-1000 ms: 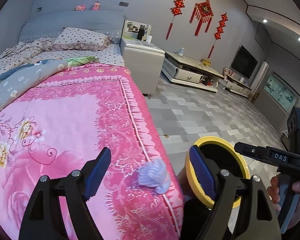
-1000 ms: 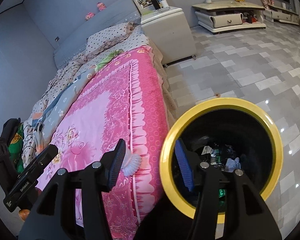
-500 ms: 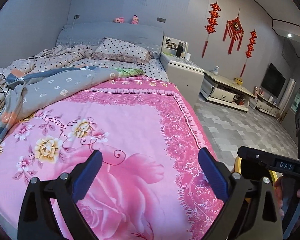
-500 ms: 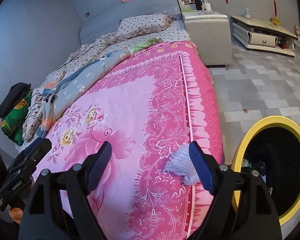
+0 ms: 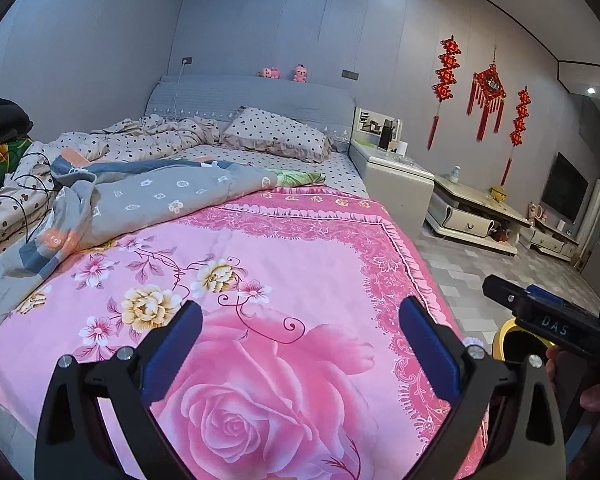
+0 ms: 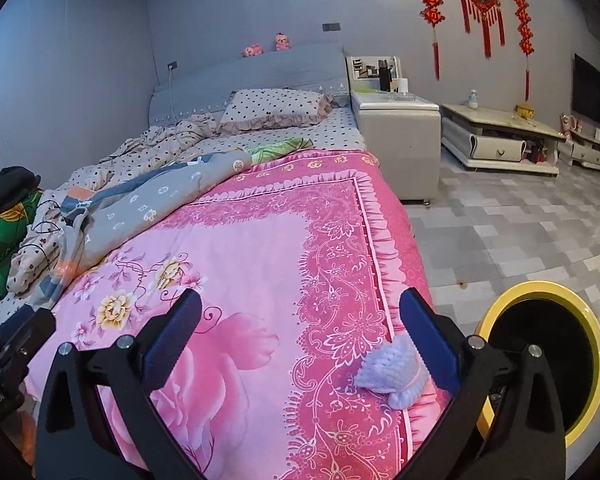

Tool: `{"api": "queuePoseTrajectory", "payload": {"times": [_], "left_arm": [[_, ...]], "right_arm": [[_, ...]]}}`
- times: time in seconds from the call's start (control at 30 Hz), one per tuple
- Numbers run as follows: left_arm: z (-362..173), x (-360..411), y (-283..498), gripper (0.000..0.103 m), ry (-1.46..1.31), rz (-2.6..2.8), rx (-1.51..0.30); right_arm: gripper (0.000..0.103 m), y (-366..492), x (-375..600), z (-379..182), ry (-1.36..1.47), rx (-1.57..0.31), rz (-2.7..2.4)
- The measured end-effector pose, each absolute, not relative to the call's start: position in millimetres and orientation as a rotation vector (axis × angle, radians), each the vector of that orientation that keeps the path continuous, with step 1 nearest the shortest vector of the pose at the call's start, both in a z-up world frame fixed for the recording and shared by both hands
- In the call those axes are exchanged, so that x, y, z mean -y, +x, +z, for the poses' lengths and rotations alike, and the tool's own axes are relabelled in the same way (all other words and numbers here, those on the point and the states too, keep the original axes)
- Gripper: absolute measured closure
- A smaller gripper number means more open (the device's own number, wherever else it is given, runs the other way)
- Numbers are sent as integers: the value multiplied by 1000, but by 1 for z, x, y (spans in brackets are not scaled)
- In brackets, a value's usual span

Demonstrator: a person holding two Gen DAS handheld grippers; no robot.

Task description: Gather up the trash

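With both jaws just opened wide & empty, R gripper [image 6: 300,340] should centre over lilac knit wad [image 6: 392,372] before closing; L gripper [image 5: 300,344] idle, yellow-rimmed bin [image 6: 540,360] close by.

Bedspread [image 5: 300,280]: pink, large rose print, darker pink lace-pattern border. Pillow [image 5: 276,132]: pale with dark polka dots. Quilt [image 5: 148,196]: grey, small flower motifs. Bin [image 6: 540,352]: yellow rim, black interior. Crumpled tissue [image 6: 392,372]: pale lavender. Wall ornaments [image 5: 486,92]: red.
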State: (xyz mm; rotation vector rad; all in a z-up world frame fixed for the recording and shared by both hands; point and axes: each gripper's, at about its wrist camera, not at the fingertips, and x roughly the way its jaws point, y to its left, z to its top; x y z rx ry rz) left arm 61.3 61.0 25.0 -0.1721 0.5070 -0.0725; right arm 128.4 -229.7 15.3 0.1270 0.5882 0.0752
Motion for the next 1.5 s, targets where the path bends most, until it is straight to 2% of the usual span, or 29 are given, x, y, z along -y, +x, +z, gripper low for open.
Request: {"api": "queuePoseTrajectory", "payload": {"times": [0.37, 1.5], "left_arm": [[53, -56, 12, 8, -203, -61, -401], [64, -47, -9, 8, -206, -88, -376]], "right_arm": [[8, 67, 218, 23, 77, -426, -17], [8, 50, 210, 28, 66, -429, -26]]}}
